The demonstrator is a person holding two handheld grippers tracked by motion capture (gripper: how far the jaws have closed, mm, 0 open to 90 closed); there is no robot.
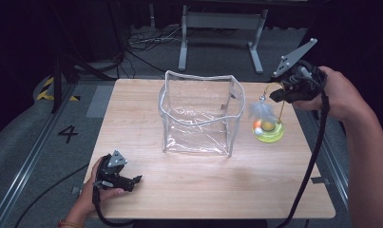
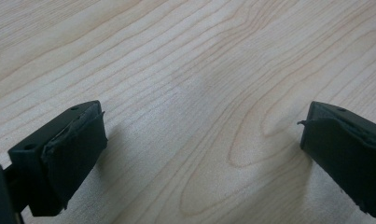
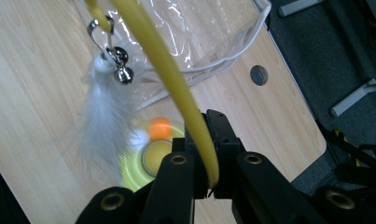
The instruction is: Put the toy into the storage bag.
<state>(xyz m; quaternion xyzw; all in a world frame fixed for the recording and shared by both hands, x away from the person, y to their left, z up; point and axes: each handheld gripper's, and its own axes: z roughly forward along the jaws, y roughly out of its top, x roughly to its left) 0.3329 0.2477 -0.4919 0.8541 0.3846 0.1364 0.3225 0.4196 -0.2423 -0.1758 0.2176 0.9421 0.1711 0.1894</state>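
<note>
A cat toy stands at the table's right: a yellow-green round base (image 1: 269,130) with small balls, a curved yellow wand (image 3: 167,70), and a white feather (image 1: 263,110) with a little bell (image 3: 122,70). My right gripper (image 1: 279,95) is shut on the wand, gripper (image 3: 206,135) above the blurred base (image 3: 148,158). I cannot tell whether the base touches the table. A clear plastic bag (image 1: 198,114) with a white rim stands upright mid-table, left of the toy. My left gripper (image 1: 134,181) rests at the front left, gripper (image 2: 202,149) open over bare wood.
The wooden table (image 1: 203,190) has a small round hole (image 3: 259,74) near its right edge. Behind it stand a grey metal frame (image 1: 222,21) and floor cables (image 1: 146,40). A "4" (image 1: 68,134) is marked on the floor at left.
</note>
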